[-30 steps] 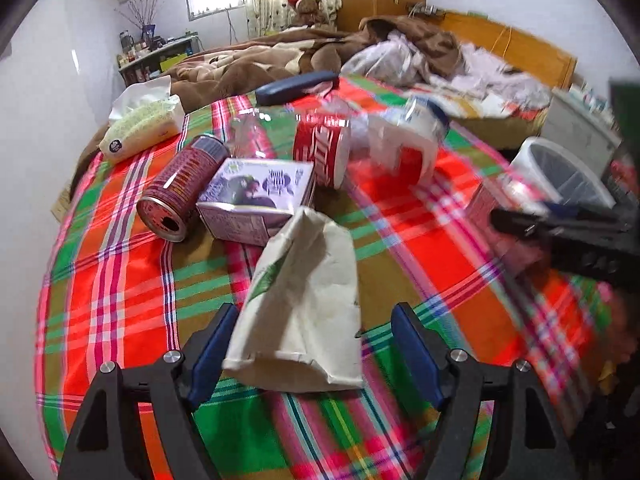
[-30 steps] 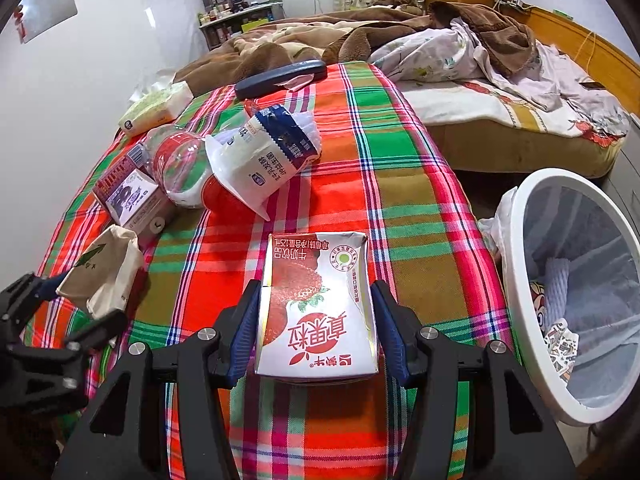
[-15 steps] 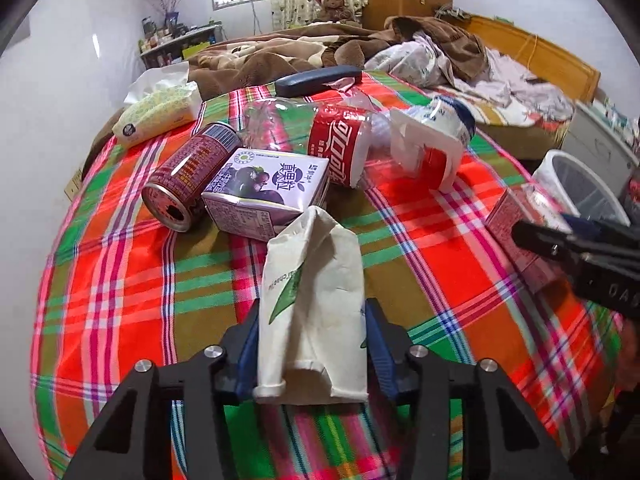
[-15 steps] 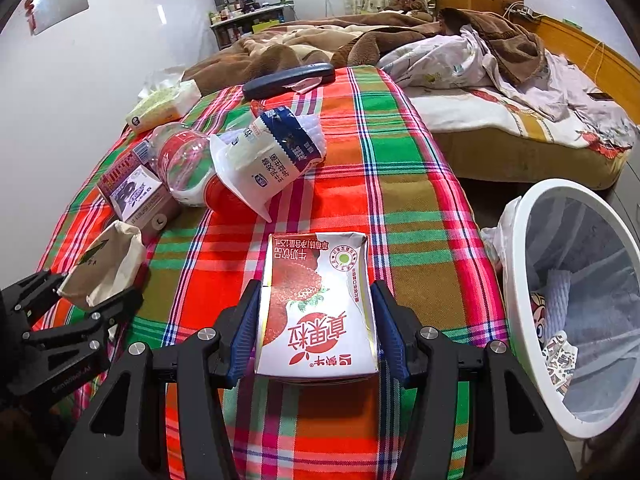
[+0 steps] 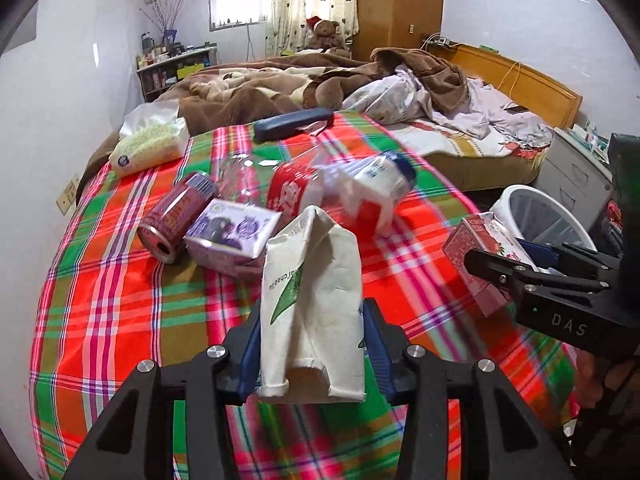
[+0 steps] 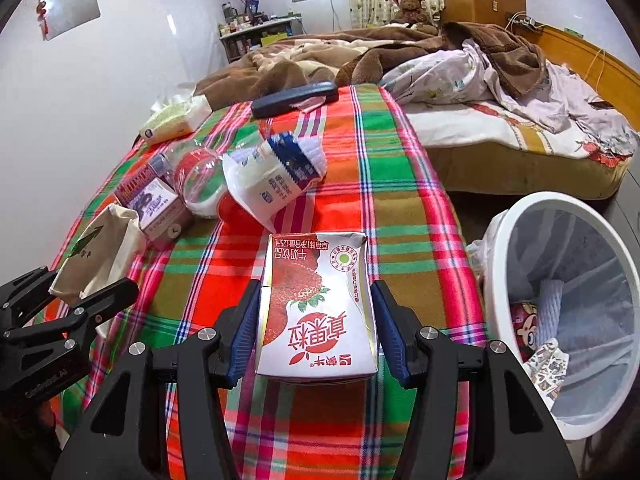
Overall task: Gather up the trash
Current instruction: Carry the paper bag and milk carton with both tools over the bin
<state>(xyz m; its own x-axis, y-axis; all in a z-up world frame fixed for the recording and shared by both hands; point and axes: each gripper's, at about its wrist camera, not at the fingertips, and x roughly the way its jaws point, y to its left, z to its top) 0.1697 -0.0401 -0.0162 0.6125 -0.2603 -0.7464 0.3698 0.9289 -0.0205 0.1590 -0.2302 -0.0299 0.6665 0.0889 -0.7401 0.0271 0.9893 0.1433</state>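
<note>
My left gripper is shut on a crumpled cream carton with a green leaf, lifted off the plaid tablecloth. In the right wrist view that carton shows at the left, in the left gripper. My right gripper is shut on a red strawberry milk carton, which also appears at the right of the left wrist view. A white trash bin with a liner stands on the floor right of the table; its rim shows behind the right gripper.
Further back on the cloth lie a maroon can, a purple carton, a clear bottle with a red label, a white pouch, a tissue pack and a dark case. A bed lies behind.
The left gripper's jaws closed on the cream carton and lifted it off the cloth. The right gripper kept still with the strawberry carton.
</note>
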